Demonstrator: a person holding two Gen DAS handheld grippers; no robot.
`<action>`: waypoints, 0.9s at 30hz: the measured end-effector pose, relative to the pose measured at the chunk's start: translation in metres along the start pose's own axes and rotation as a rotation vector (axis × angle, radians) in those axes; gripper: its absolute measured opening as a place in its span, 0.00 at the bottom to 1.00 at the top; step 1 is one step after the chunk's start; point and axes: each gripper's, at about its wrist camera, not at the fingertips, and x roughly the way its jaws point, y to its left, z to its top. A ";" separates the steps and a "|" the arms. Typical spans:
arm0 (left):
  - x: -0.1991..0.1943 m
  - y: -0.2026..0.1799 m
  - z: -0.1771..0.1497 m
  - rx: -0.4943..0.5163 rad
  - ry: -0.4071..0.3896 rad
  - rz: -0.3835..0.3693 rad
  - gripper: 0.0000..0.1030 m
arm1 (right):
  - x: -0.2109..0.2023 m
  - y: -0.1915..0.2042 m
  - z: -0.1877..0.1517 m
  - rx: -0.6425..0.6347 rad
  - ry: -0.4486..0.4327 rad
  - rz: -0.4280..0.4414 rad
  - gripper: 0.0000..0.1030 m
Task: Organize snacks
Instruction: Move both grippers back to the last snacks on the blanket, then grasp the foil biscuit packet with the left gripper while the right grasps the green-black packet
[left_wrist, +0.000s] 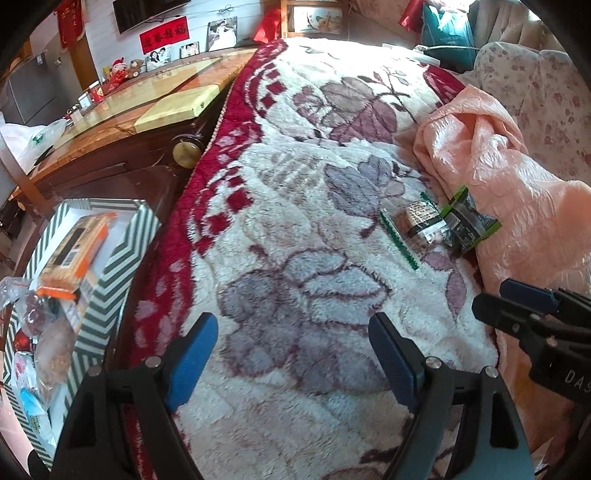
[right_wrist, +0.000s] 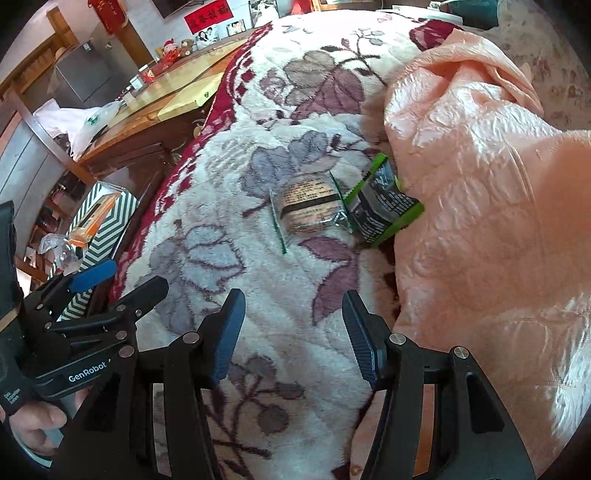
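Note:
Two wrapped snacks lie on the floral blanket (left_wrist: 295, 221): a clear packet with a brown cake (left_wrist: 417, 225) (right_wrist: 314, 212) and a black-and-green packet (left_wrist: 469, 221) (right_wrist: 384, 206) touching its right side, against the pink quilt (left_wrist: 498, 177). A green-striped box (left_wrist: 107, 273) (right_wrist: 107, 225) at the left holds an orange-edged carton (left_wrist: 74, 251) and several wrapped snacks. My left gripper (left_wrist: 293, 354) is open and empty over the blanket, short of the packets. My right gripper (right_wrist: 293, 332) is open and empty, also short of them. It also shows at the right of the left wrist view (left_wrist: 517, 299).
The pink quilt (right_wrist: 480, 184) rises along the right of the blanket. A wooden cabinet (left_wrist: 122, 122) with photos, toys and a plastic bag stands beyond the box at the left. Pillows (left_wrist: 443, 29) lie at the far end of the bed.

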 end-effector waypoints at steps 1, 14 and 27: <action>0.002 -0.002 0.002 0.005 0.003 -0.008 0.83 | 0.001 -0.002 0.000 0.003 0.002 -0.001 0.53; 0.034 -0.056 0.046 0.306 -0.010 -0.223 0.83 | 0.008 -0.022 -0.004 0.028 0.019 -0.015 0.53; 0.083 -0.101 0.070 0.505 0.039 -0.329 0.83 | 0.016 -0.036 -0.006 0.046 0.042 -0.034 0.58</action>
